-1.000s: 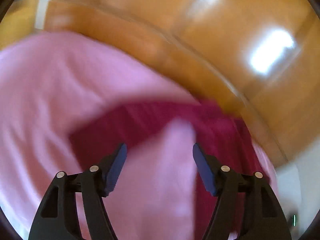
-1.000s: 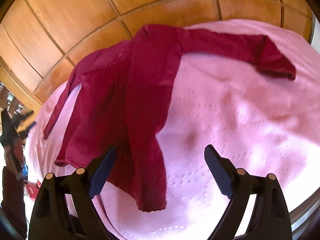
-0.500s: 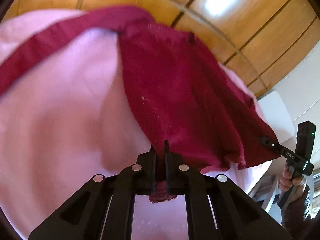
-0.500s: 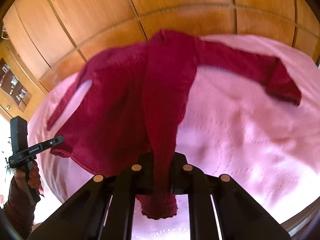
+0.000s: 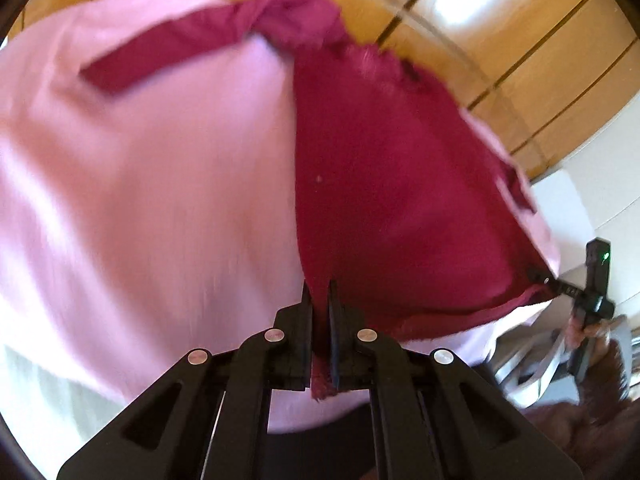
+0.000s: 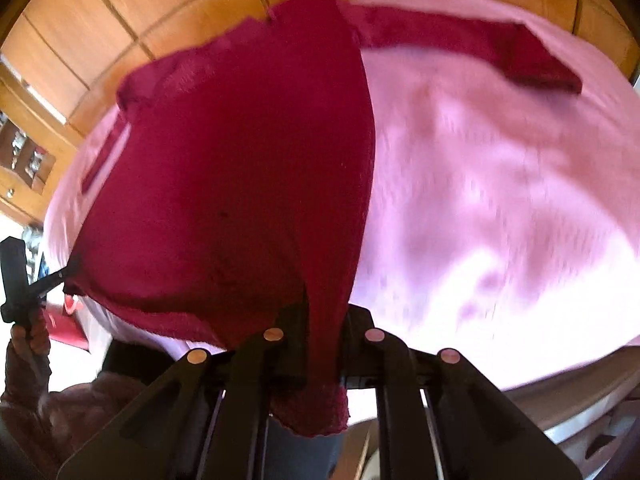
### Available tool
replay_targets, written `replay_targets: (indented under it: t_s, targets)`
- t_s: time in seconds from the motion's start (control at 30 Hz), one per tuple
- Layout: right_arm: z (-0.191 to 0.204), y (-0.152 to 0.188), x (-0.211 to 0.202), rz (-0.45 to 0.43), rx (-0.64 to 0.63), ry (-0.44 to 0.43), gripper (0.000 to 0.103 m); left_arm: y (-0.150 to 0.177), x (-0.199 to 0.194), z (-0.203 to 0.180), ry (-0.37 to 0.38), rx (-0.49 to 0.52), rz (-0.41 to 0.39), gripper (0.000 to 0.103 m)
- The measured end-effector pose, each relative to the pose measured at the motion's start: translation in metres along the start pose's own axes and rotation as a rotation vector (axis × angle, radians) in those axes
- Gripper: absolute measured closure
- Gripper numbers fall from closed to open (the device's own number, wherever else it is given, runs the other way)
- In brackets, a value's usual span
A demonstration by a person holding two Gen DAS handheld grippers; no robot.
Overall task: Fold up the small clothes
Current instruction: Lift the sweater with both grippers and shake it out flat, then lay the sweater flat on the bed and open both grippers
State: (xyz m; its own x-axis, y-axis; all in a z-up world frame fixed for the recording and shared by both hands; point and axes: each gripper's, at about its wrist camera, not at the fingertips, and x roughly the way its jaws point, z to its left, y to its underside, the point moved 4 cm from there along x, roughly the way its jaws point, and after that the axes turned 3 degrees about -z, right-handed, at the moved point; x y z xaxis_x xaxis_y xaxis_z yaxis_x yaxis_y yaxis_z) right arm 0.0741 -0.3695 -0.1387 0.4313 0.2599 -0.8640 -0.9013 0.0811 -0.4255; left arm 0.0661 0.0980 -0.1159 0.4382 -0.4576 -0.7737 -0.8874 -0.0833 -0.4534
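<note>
left gripper fingers clamped on one hem corner of the red garment, right gripper fingers clamped on the other. both bites look thin, only an edge past the fingers; likely to slip if the hem gets tensioned. garment fans out ahead of the fingers over the pink cover, dark red knit, one sleeve stretched far right, could bunch on folding.

Room setting: a pink bedspread covers the bed, backed by glossy panelled wood reflecting bright light; a white wall stands beside the panelling.
</note>
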Motion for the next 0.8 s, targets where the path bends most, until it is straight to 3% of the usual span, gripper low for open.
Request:
replay_targets:
  t_s: [0.1, 0.13, 0.17, 0.23, 0.27, 0.37, 0.43, 0.53, 0.63, 0.8]
  targets:
    - [-0.006, -0.002, -0.002, -0.003, -0.008, 0.037, 0.065, -0.002, 0.000, 0.009, -0.030, -0.024, 0.006, 0.097]
    - [-0.007, -0.008, -0.007, -0.030, -0.007, 0.051, 0.052, -0.006, -0.003, 0.012, -0.054, -0.023, -0.011, 0.086]
    - [-0.007, -0.016, -0.017, -0.078, -0.009, 0.080, 0.048, -0.014, -0.006, 0.018, -0.091, -0.022, -0.037, 0.070]
    - [-0.001, -0.033, -0.032, -0.169, -0.034, 0.131, 0.037, -0.035, -0.018, 0.038, -0.253, -0.044, -0.135, 0.060]
    - [0.005, -0.038, -0.038, -0.196, -0.048, 0.141, 0.036, -0.049, -0.026, 0.050, -0.331, -0.052, -0.184, 0.060]
    - [0.037, -0.056, -0.036, -0.256, -0.115, 0.109, 0.031, -0.078, -0.034, 0.072, -0.465, -0.051, -0.263, 0.060]
    - [0.065, -0.062, -0.025, -0.269, -0.163, 0.070, 0.030, -0.094, -0.033, 0.081, -0.517, -0.034, -0.293, 0.060]
    - [0.109, -0.067, 0.006, -0.248, -0.236, 0.011, 0.030, -0.120, -0.026, 0.097, -0.534, -0.049, -0.315, 0.060]
    - [0.142, -0.069, 0.039, -0.220, -0.277, -0.031, 0.030, -0.134, -0.011, 0.097, -0.601, 0.060, -0.323, 0.060]
    - [0.163, -0.083, 0.086, -0.172, -0.234, -0.066, 0.030, -0.146, 0.023, 0.091, -0.693, 0.306, -0.255, 0.060]
